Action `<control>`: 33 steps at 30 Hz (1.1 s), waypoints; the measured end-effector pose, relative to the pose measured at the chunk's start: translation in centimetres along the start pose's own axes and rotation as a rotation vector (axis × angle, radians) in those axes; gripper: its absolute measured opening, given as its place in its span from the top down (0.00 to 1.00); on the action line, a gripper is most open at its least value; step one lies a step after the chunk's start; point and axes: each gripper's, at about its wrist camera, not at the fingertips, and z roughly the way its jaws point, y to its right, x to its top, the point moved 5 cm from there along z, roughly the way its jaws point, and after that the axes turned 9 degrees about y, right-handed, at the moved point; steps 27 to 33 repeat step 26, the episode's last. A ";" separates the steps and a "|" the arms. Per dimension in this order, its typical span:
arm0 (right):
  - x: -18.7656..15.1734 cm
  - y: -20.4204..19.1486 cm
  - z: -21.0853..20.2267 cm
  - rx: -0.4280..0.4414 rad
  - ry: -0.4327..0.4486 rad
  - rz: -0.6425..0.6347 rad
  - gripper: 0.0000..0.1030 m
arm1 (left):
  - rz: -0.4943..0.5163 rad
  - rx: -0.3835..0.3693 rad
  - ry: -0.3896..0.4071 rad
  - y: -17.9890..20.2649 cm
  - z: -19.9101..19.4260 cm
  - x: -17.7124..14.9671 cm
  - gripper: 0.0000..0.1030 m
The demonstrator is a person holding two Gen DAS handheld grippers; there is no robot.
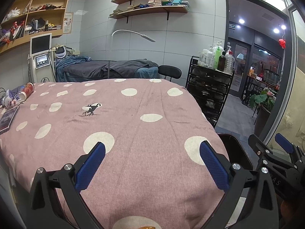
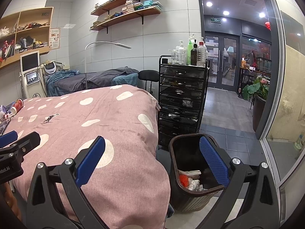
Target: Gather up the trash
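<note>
**Left wrist view: two empty tools, trash far off at the corner**

Left wrist view shows the left tool point(image 1: 152, 164) low over the pink spotted bed point(image 1: 133, 133). Its blue fingers are wide apart and hold nothing. The right tool point(image 2: 152, 160) is the same: fingers spread, nothing between them.

The trash is a little pile at about 10 o'clock, on the far left edge of the bed. There is a red paper cup point(image 1: 26, 91) lying on its side and some crumpled wrappers point(image 1: 10, 101) just beside it. A dark flat box point(image 1: 8, 118) sits near them.

The bin point(image 2: 190, 190) stands on the floor at about 4 o'clock, next to the bed. It already has some paper in it.

I think the picking step is about to start. The next move needs a long reach to 10 o'clock, then a gentle squeeze, because the cup can squash or roll.
</note>
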 end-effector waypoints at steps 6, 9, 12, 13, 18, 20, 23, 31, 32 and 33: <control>-0.1 0.0 0.1 0.001 -0.003 0.000 0.05 | -0.001 -0.001 0.000 0.0 0.0 0.0 0.05; -0.1 0.0 0.0 0.001 -0.004 0.000 0.05 | 0.001 -0.002 -0.001 0.0 0.1 -0.1 0.05; -0.1 0.0 0.0 0.000 -0.004 0.000 0.05 | 0.001 -0.005 -0.002 0.0 0.1 -0.2 0.05; -0.1 0.0 0.1 0.001 -0.004 0.001 0.05 | 0.001 -0.006 -0.001 0.0 0.2 -0.3 0.05; -0.1 0.0 0.0 0.001 -0.004 0.000 0.05 | 0.007 -0.008 0.000 -0.1 0.4 -0.3 0.05; -0.1 -0.1 0.1 0.001 -0.004 0.000 0.05 | 0.006 -0.010 -0.002 -0.1 0.4 -0.4 0.05; -0.2 -0.1 0.1 0.000 -0.005 0.001 0.05 | 0.001 -0.012 -0.007 -0.2 0.5 -0.5 0.05; -0.2 -0.1 0.1 0.000 -0.007 0.000 0.05 | -0.001 -0.012 -0.008 -0.2 0.5 -0.5 0.05; -0.2 -0.1 0.1 0.000 -0.007 0.000 0.05 | -0.001 -0.012 -0.008 -0.2 0.5 -0.5 0.05; -0.2 -0.1 0.1 0.000 -0.007 0.000 0.05 | -0.001 -0.012 -0.008 -0.2 0.5 -0.5 0.05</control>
